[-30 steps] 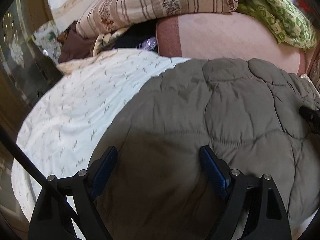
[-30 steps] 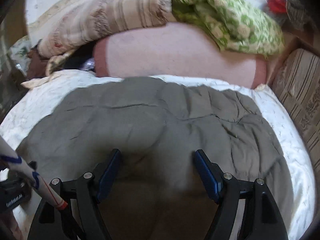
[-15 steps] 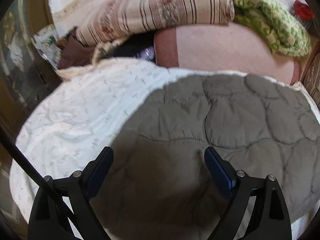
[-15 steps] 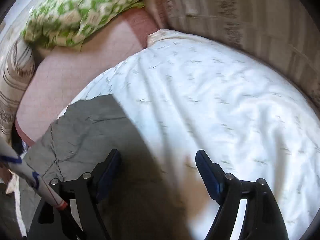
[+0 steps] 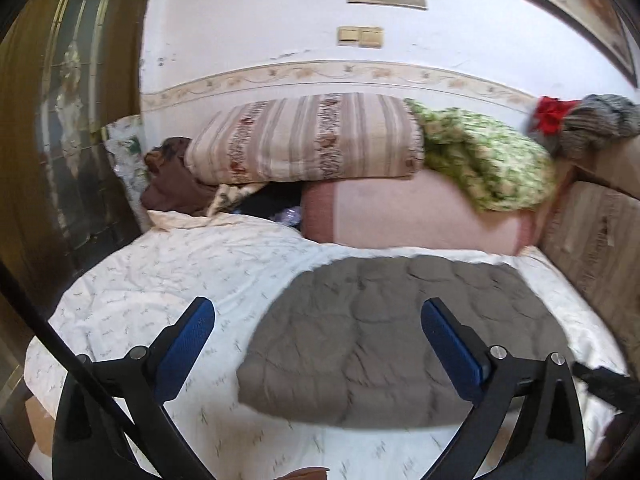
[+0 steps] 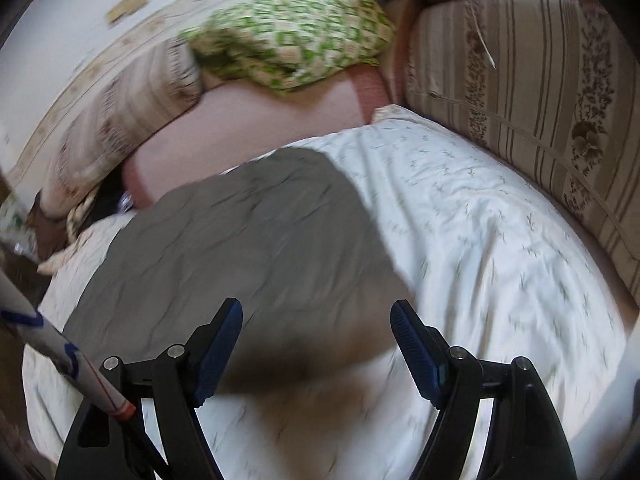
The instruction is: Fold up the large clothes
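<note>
A grey quilted garment lies folded into a thick rectangle on the white patterned bedsheet. In the left wrist view my left gripper hovers above and in front of its near left part, jaws still opening wide, nothing between the blue pads. In the right wrist view the same grey garment spreads to the left and centre. My right gripper hangs open over its near right edge, where it meets the bedsheet, and touches nothing.
At the back lie a pink bolster, a striped folded quilt and a green patterned blanket. A striped cushion wall bounds the bed on the right. A dark glazed door stands at the left.
Both grippers have drawn back and risen from the grey garment, so the whole folded piece and the wall show now. The left jaws have spread wider. The right view swung right, then back.
</note>
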`<control>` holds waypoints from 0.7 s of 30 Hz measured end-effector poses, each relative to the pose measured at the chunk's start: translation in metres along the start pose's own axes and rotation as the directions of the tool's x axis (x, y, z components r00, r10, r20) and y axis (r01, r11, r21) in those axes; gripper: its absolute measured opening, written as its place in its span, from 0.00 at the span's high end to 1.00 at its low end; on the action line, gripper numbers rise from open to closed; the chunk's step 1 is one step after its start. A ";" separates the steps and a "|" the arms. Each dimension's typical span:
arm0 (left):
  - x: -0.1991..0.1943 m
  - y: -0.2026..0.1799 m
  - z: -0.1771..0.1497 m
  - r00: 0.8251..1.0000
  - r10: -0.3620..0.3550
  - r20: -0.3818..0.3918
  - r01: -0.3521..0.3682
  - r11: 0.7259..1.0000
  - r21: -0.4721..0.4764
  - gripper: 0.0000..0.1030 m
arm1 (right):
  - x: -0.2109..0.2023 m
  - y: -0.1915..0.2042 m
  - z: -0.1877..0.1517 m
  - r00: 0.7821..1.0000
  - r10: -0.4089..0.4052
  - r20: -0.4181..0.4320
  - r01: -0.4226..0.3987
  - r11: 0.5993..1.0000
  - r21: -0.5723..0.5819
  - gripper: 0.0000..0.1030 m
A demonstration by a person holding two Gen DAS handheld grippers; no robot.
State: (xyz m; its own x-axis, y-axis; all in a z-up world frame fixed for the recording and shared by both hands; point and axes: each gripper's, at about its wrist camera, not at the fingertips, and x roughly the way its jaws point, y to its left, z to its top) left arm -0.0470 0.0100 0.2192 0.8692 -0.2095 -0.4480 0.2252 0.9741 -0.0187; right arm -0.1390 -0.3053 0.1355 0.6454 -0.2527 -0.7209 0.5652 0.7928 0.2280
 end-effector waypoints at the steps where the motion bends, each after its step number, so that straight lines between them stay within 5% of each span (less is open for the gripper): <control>1: -0.007 0.001 -0.002 1.000 0.000 -0.008 0.000 1.000 0.000 0.00 | -0.005 0.006 -0.008 1.000 0.000 0.002 0.000 1.000 -0.017 0.21; 8: -0.030 0.016 -0.029 0.994 0.003 -0.112 -0.006 0.999 -0.032 0.00 | -0.036 0.045 -0.057 0.999 -0.042 -0.027 0.039 0.992 -0.121 0.21; 21: -0.025 0.027 -0.057 0.976 0.019 -0.216 -0.027 0.999 -0.035 0.00 | -0.044 0.099 -0.088 0.997 -0.070 -0.033 0.058 0.954 -0.296 0.21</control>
State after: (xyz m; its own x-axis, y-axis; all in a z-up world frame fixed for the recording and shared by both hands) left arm -0.0880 0.0463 0.1787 0.7574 -0.1678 -0.6310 0.1860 0.9818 -0.0379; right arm -0.1567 -0.1665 0.1319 0.5866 -0.2894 -0.7564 0.4240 0.9055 -0.0177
